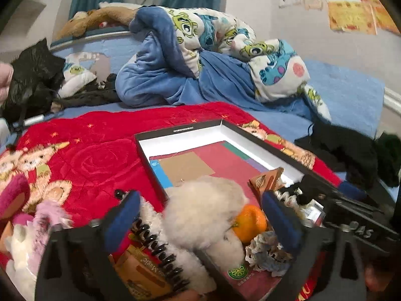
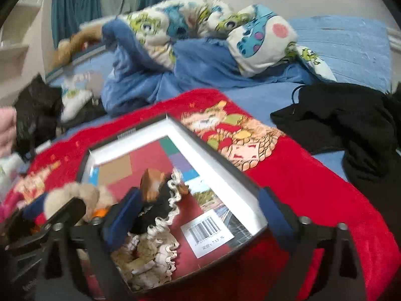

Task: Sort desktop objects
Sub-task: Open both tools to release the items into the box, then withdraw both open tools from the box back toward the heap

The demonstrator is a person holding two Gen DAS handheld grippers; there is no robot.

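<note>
So the shallow black box sits on the red blanket on the bed, with a white fluffy toy, orange and lace bits inside. Left tongs and right tongs are both spread wide, pinching nothing.

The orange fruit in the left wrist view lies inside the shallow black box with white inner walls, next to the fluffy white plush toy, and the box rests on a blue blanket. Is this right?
Not quite. The orange fruit does lie in the shallow black box beside the fluffy white plush toy, but the box rests on a red blanket, not a blue one. The left wrist view shows this.
</note>
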